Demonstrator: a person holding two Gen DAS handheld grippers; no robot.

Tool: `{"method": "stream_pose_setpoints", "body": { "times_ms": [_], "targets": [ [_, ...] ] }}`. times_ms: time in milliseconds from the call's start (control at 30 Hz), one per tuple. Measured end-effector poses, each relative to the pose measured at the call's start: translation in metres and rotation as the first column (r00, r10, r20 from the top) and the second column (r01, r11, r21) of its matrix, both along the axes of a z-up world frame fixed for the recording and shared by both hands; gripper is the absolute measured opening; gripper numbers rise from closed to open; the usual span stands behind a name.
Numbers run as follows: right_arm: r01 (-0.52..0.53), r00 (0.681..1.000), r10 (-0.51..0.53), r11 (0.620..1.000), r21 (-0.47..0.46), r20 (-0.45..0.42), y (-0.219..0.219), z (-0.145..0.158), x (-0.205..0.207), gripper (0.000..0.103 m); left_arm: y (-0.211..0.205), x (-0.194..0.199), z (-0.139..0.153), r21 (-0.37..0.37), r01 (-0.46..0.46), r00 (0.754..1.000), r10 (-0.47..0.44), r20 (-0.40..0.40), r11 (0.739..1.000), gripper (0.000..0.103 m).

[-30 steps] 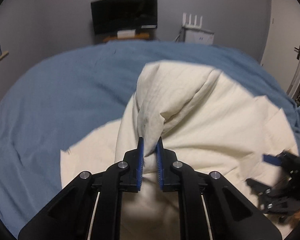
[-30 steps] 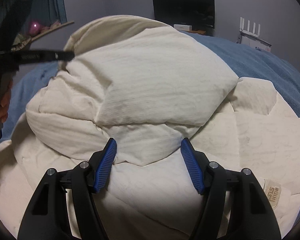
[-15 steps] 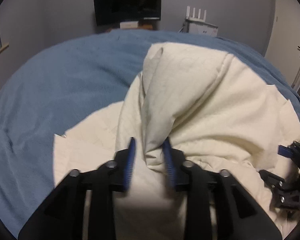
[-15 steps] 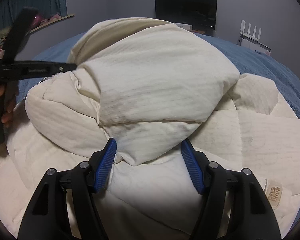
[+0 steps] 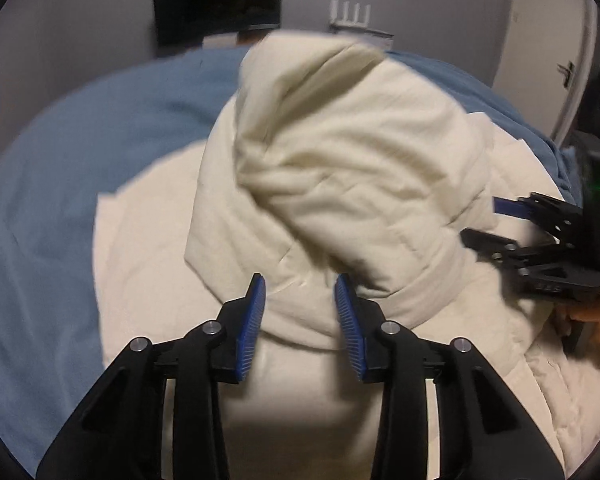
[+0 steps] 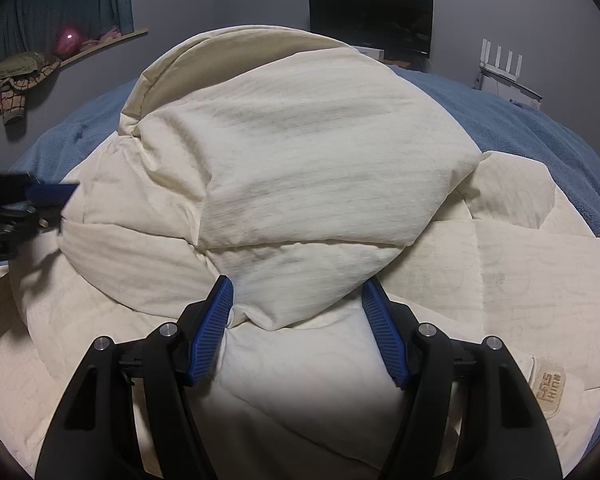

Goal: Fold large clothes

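A large cream quilted garment [image 5: 360,168] lies on a blue bed cover [image 5: 80,140], with one puffy fold doubled over and standing high. My left gripper [image 5: 300,292] is open just above the fold's near edge, and its blue pads touch no cloth. In the right wrist view the same garment [image 6: 300,160] fills the middle. My right gripper [image 6: 296,292] stands wide, shut on the fold's thick lower end, which fills the gap between its pads. The right gripper [image 5: 480,222] shows at the right edge of the left wrist view. The left gripper [image 6: 56,208] pokes in at the left edge of the right wrist view.
A sewn label patch [image 6: 548,392] sits on the flat cloth near the right finger. Behind the bed stand a dark monitor [image 6: 370,16] and a white router [image 6: 500,64]. A shelf with clothes and a pink ball [image 6: 68,40] is at the left. A hand [image 5: 596,320] holds the right gripper.
My left gripper's jaws opened and let go of the pinched fold, then moved down and closer over the garment. The right gripper kept still with its grip unchanged.
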State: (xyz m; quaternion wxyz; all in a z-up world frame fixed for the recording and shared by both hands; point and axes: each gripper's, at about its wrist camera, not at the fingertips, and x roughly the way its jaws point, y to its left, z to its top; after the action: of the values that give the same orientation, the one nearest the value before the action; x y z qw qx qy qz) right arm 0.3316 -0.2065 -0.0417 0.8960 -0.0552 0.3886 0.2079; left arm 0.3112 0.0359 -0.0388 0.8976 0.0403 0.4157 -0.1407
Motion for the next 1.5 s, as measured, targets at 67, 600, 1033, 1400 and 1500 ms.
{"method": "stream_pose_setpoints", "body": {
  "times_ms": [67,600,1033,1400,1500],
  "targets": [
    [-0.003,1.0,0.003,1.0,-0.002,0.002,0.001,0.0,-0.001,0.064,-0.001,0.0,-0.006,0.025,0.012,1.0,-0.012,0.002,1.0,0.036],
    [0.042,0.999,-0.042,0.999,-0.007,0.001,0.002,-0.001,0.006,0.064,0.003,-0.002,-0.016,0.016,0.006,1.0,-0.007,0.026,1.0,0.036],
    [0.1,0.995,-0.098,0.993,0.062,-0.028,-0.022,0.071,-0.055,0.073,0.003,-0.058,0.033,-0.004,-0.012,0.997,0.012,0.082,1.0,0.078],
    [0.117,0.992,-0.117,0.993,-0.001,-0.054,-0.091,0.135,-0.196,0.076,0.017,-0.192,0.086,0.099,0.041,0.999,-0.045,0.031,0.994,0.085],
    [0.138,0.989,-0.138,0.99,-0.019,-0.058,-0.116,0.143,-0.233,0.076,0.031,-0.222,0.1,0.101,0.026,0.999,-0.03,0.03,0.995,0.088]
  ]
}}
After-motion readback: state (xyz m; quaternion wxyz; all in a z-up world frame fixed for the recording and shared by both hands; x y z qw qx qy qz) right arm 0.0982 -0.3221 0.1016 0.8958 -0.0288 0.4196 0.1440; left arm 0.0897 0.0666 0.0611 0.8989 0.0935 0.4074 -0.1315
